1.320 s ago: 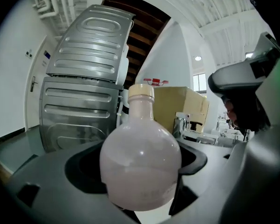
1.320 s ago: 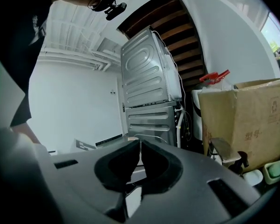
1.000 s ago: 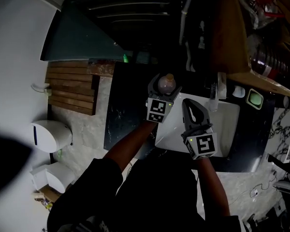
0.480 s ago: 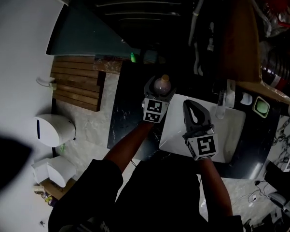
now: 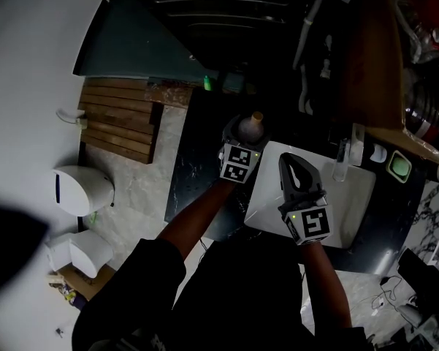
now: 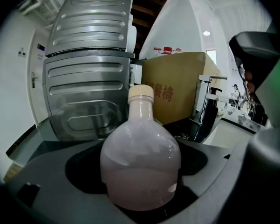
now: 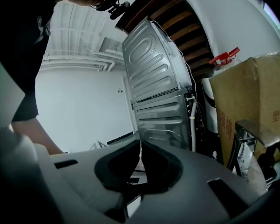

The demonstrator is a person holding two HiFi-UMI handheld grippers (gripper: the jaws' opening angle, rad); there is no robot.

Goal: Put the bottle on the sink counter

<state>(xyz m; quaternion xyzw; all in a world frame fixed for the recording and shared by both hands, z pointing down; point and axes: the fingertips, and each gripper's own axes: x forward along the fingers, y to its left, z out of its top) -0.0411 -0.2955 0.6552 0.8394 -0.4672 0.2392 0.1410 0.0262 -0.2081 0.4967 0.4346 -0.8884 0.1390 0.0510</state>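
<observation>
A round-bellied clear bottle (image 6: 140,167) with pinkish liquid and a cream cap stands upright between the jaws of my left gripper (image 6: 140,190), which is shut on it. In the head view the bottle (image 5: 250,126) and left gripper (image 5: 242,141) hover over the dark counter (image 5: 197,174) just left of the white sink (image 5: 350,196). My right gripper (image 5: 298,175) hangs over the sink basin, jaws pressed together with nothing between them. From the right gripper view the right gripper (image 7: 140,164) shows only a thin slit.
A faucet (image 5: 343,156) stands at the sink's back rim, with a green-rimmed dish (image 5: 400,167) beyond it. A cardboard box (image 6: 177,85) and a grey metal appliance (image 6: 91,78) stand behind the counter. A wooden slatted mat (image 5: 120,126) and white toilet (image 5: 80,192) lie left.
The left gripper with the bottle has shifted slightly farther away over the dark counter. The right gripper stays over the sink, almost unmoved.
</observation>
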